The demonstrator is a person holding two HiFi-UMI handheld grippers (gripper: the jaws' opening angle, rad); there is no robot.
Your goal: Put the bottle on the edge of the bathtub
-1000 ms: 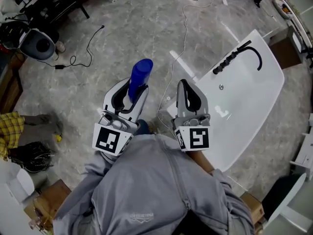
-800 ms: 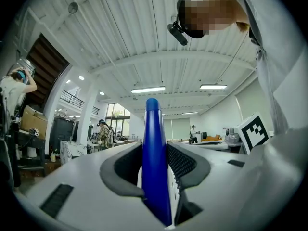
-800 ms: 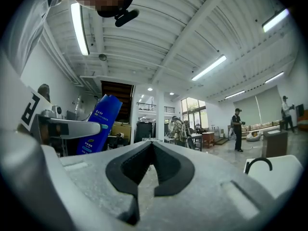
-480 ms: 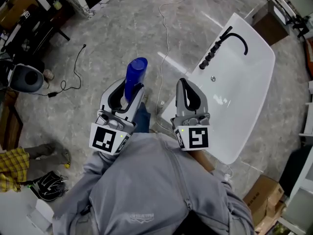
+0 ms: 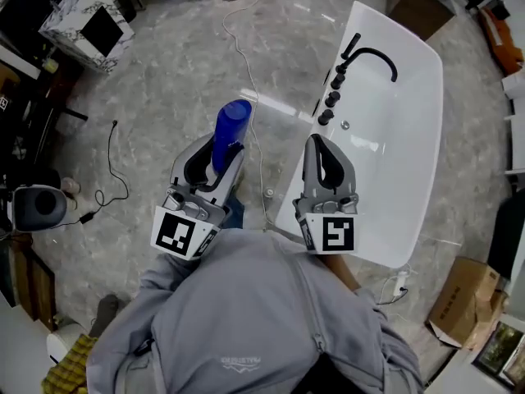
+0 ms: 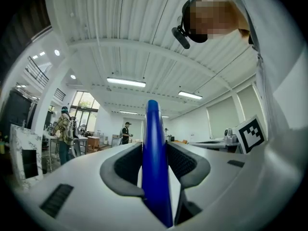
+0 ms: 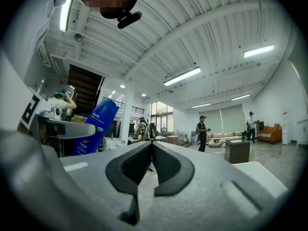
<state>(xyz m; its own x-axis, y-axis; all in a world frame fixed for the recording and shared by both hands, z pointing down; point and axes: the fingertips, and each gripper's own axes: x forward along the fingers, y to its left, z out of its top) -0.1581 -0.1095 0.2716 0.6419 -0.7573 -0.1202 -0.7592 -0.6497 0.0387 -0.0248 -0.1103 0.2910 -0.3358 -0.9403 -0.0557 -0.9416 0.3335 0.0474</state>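
Observation:
A tall blue bottle [image 5: 229, 135] stands upright between the jaws of my left gripper [image 5: 215, 156], which is shut on it; in the left gripper view the blue bottle [image 6: 155, 162] fills the gap between the dark pads. My right gripper [image 5: 325, 158] is shut with nothing in it, its tips hovering over the near left rim of the white bathtub [image 5: 410, 130]. From the right gripper view the bottle [image 7: 95, 126] shows at the left, and my right gripper [image 7: 151, 146] has its pads pressed together. Both grippers are held close to my chest.
A black curved faucet [image 5: 373, 56] and a row of black knobs [image 5: 332, 97] sit at the tub's far end. A white cable [image 5: 250, 130] runs over the grey marble floor. A cardboard box [image 5: 459, 302] lies right; a marble-patterned box [image 5: 86, 27] stands upper left.
The view has swung so the bathtub now lies nearer and more directly ahead of the right gripper. Both grippers keep their pose, and the bottle stays held in the left one.

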